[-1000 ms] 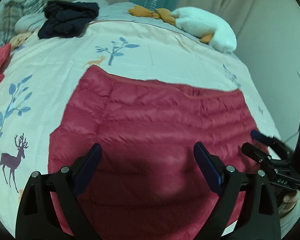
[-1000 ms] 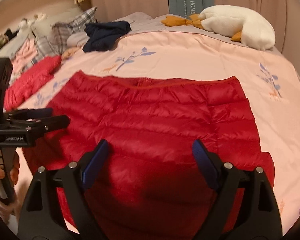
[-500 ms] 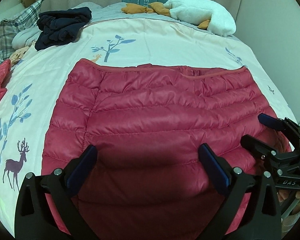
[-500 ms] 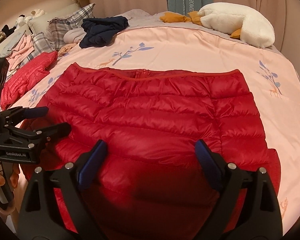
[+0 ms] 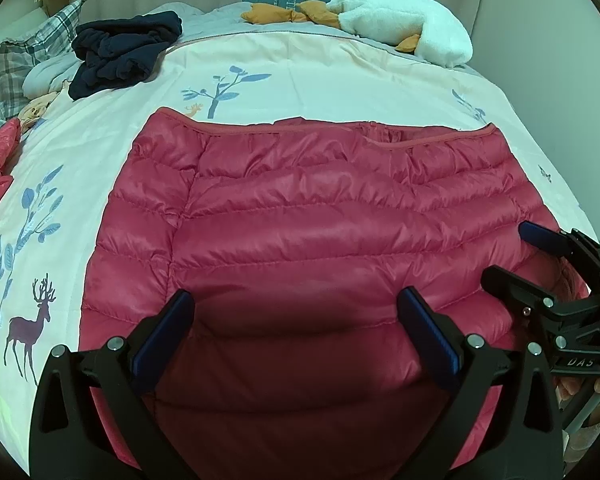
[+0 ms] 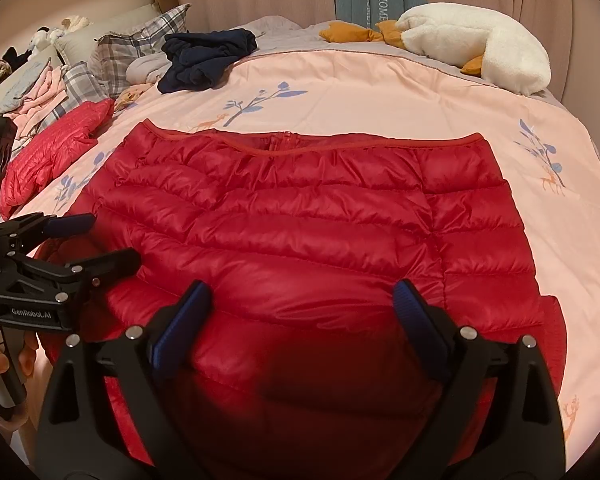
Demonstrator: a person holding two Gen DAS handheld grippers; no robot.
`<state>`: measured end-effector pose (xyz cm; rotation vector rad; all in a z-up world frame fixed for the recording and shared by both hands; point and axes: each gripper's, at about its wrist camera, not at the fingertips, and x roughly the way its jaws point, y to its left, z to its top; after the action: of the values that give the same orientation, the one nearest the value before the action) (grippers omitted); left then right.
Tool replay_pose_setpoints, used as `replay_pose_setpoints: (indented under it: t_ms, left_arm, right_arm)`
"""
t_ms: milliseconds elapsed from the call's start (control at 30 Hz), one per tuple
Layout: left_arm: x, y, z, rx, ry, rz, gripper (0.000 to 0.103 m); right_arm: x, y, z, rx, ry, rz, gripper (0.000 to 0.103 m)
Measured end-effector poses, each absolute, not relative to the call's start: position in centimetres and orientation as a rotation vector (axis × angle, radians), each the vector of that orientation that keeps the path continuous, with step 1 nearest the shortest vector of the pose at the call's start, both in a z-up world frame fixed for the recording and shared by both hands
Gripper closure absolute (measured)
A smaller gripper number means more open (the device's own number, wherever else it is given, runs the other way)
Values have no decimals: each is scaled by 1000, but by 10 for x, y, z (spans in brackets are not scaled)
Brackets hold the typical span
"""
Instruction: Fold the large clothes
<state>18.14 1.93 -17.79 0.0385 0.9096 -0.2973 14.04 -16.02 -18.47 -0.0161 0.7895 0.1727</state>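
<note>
A: Where is the jacket lying, and what are your grippers doing?

B: The red down jacket (image 5: 320,240) is lying spread flat across the near half of the bed (image 5: 340,76), hem toward the far side, its near part running under both tools. You are holding the left gripper (image 5: 296,332) above the near middle of it with the jaws standing wide and nothing between them. The right gripper (image 6: 300,320) is hanging the same way, wide and holding nothing, a little further to your right.

A: How is it going to handle?

B: I am judging it light, puffy and very soft, with a shiny shell that is probably going to slip. You are likely needing a deep pinch on a stitched seam or on the corded hem (image 6: 340,148), not on a fat quilted panel, which is going to squash and slide out.

A: And the surroundings?

B: The bed is wearing a pale sheet printed with deer and branches, soft underfoot for pressing a crease. A dark garment (image 5: 124,54), a white plush toy (image 5: 412,24) and plaid pillows (image 6: 132,52) are sitting well apart at the far end, and another red garment (image 6: 52,148) is lying at your left. Curtains are hanging behind.
</note>
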Motion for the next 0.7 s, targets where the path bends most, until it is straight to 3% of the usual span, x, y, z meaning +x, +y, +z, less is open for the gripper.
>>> replay_pose_setpoints:
  t_ms: [700]
  left_arm:
    - [182,17,-180,50,916,-295,1]
  right_arm:
    - [141,-160,-189,-21,791,172,7]
